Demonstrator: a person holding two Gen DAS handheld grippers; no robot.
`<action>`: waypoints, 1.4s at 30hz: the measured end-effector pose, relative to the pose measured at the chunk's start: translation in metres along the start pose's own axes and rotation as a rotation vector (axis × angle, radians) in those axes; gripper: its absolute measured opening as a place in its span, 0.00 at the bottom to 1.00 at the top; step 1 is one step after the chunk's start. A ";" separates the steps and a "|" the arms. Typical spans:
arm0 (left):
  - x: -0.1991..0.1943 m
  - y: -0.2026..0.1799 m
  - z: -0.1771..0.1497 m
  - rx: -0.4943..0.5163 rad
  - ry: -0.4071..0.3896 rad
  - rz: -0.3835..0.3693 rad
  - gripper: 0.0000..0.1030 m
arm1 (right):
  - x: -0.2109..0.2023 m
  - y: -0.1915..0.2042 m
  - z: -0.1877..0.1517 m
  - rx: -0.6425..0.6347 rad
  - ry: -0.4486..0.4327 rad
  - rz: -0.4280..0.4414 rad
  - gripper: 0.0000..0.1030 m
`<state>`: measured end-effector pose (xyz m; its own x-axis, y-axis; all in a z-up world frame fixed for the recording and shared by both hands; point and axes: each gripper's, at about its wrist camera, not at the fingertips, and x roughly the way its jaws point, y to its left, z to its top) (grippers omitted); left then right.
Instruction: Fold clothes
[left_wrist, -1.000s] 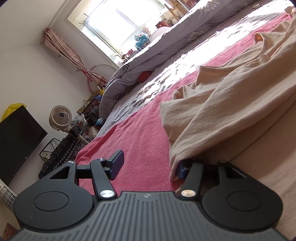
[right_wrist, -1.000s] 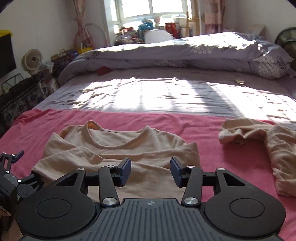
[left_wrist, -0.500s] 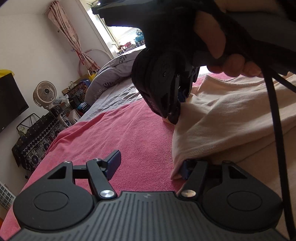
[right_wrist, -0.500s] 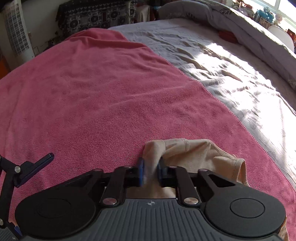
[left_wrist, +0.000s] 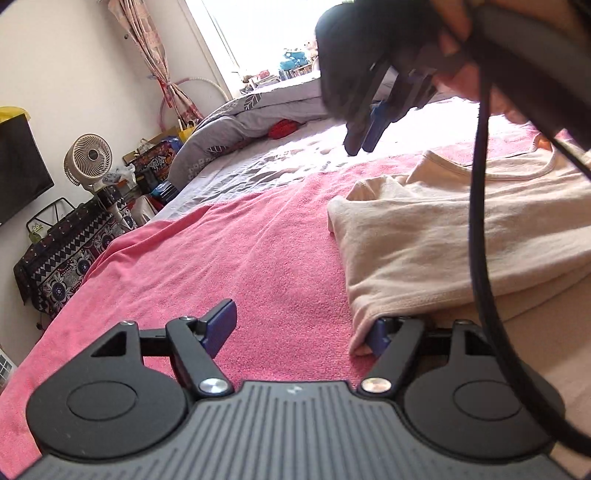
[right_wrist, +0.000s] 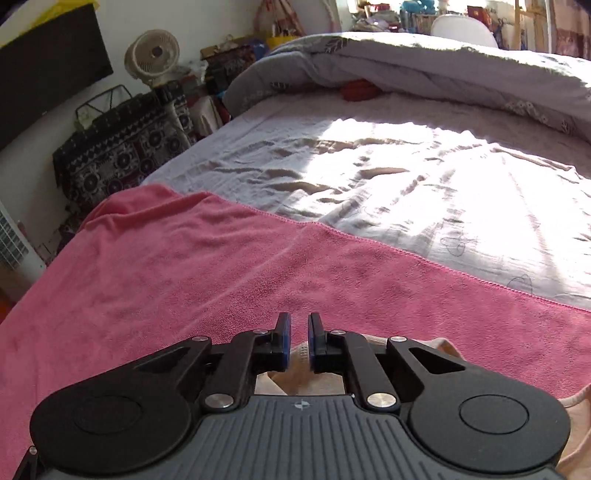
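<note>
Left wrist view: the left claw (left_wrist: 301, 332) is opening, its right pad tucked under the shirt's (left_wrist: 443, 236) hem, nothing pinched. That beige shirt lies on the pink towel (left_wrist: 229, 258) on the bed. Beyond it, the right claw (left_wrist: 364, 131) hangs above the towel. Right wrist view: the right claw's pads stand almost together, cloth showing between them.

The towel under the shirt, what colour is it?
Pink towel, clearest in the left wrist view.
</note>
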<state>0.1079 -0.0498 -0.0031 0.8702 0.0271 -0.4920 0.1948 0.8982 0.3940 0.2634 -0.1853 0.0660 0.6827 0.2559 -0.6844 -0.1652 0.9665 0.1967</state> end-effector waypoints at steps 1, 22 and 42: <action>0.000 0.000 0.000 0.004 0.000 0.003 0.71 | -0.025 -0.008 -0.006 -0.022 -0.036 -0.021 0.13; 0.005 -0.027 0.003 0.150 -0.021 0.124 0.73 | -0.206 -0.166 -0.202 0.288 -0.092 -0.444 0.21; 0.008 -0.028 0.001 0.153 -0.027 0.131 0.74 | -0.176 -0.149 -0.173 0.164 -0.197 -0.509 0.06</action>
<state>0.1104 -0.0757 -0.0174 0.9040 0.1258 -0.4087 0.1440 0.8103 0.5680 0.0444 -0.3704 0.0357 0.7701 -0.2648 -0.5803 0.3209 0.9471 -0.0064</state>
